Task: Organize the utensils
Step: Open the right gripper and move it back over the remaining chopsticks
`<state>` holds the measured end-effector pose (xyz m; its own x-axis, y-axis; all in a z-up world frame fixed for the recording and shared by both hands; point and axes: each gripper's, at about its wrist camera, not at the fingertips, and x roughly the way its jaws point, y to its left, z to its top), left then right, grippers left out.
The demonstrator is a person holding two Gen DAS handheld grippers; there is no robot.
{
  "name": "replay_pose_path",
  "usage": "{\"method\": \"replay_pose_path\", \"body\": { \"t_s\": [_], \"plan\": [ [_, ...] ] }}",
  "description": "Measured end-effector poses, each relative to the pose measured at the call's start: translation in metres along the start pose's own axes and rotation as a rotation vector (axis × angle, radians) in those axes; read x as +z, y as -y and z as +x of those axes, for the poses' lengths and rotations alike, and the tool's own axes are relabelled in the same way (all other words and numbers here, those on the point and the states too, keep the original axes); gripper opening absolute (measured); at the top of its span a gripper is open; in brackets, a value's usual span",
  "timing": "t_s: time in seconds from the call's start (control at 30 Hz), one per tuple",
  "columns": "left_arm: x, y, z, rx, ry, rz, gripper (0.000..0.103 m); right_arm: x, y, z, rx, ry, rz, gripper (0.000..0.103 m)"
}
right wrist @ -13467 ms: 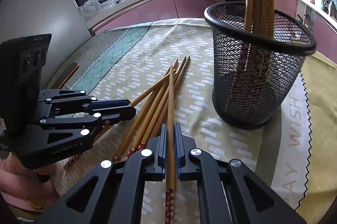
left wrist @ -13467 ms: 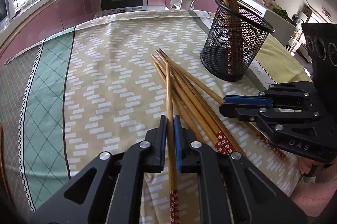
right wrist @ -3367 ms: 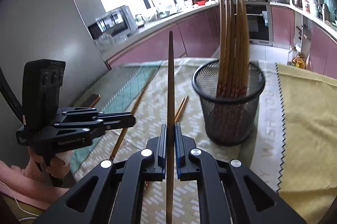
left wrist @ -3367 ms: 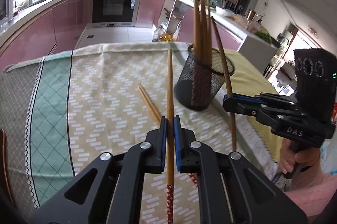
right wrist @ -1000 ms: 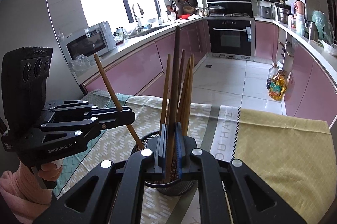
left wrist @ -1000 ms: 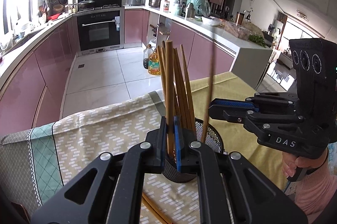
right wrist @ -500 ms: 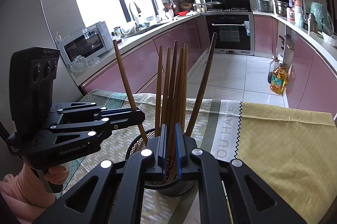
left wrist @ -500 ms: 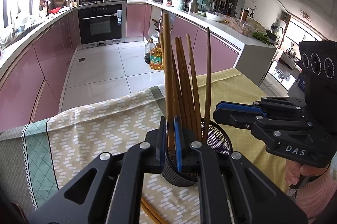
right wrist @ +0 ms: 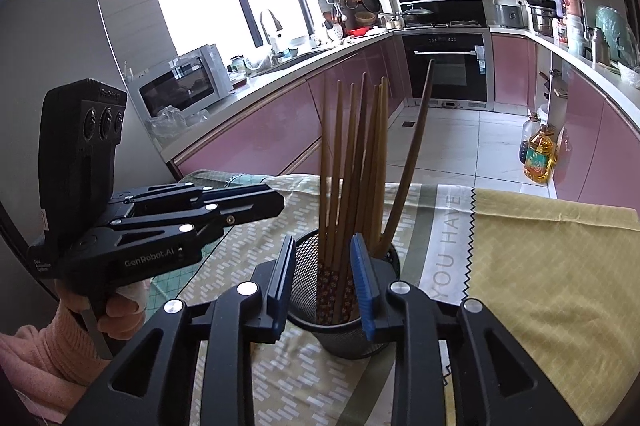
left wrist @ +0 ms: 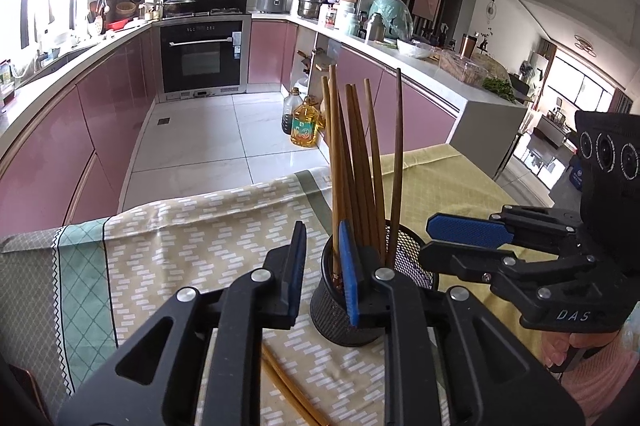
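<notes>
Now both tools have just been opening: the left tool (left wrist: 322,266) and right tool (right wrist: 322,276) stand spread, nothing pinched, hovering over the mesh holder (right wrist: 344,330) so released chopsticks (right wrist: 352,161) drop in upright. Two loose chopsticks (left wrist: 288,394) lie on the bench (left wrist: 168,246) towards its near edge, awaiting collection.

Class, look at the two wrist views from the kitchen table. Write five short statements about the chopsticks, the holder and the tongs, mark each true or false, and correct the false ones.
1. The chopsticks stand in a black mesh holder. True.
2. The left tongs grip a chopstick. False: they are open, holding nothing.
3. The right tongs are open. True.
4. No chopsticks are left on the tablecloth. False: two loose chopsticks still lie there.
5. The holder lies tipped over. False: it stands upright.
</notes>
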<state>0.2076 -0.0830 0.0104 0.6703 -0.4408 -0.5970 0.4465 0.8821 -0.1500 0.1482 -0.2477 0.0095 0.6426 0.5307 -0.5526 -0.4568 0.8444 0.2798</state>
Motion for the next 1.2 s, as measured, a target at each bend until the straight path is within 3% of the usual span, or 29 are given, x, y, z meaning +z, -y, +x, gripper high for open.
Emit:
{"method": "replay_pose_path", "body": {
  "t_s": [0.13,0.33,0.4,0.53,0.77,1.2],
  "plan": [
    [-0.011,-0.003,-0.012,0.022,0.022,-0.002,0.022,-0.008,-0.011,-0.002,0.027,-0.007,-0.017,0.028],
    [-0.036,-0.015,-0.042,0.074,0.069,-0.01,0.038,-0.027,-0.037,-0.001,0.096,-0.041,-0.067,0.031],
    [-0.047,-0.021,-0.049,0.098,0.068,-0.019,0.044,-0.036,-0.046,0.005,0.101,-0.069,-0.09,0.037],
    [-0.072,-0.034,-0.053,0.131,0.027,-0.047,0.054,-0.057,-0.056,0.03,0.114,-0.148,-0.088,0.037],
    [-0.109,-0.056,-0.051,0.172,-0.041,-0.108,0.056,-0.085,-0.063,0.068,0.096,-0.261,-0.056,0.037],
    [-0.13,-0.057,-0.046,0.161,-0.083,-0.124,0.057,-0.096,-0.076,0.083,-0.006,-0.29,-0.099,0.037]
  ]
}}
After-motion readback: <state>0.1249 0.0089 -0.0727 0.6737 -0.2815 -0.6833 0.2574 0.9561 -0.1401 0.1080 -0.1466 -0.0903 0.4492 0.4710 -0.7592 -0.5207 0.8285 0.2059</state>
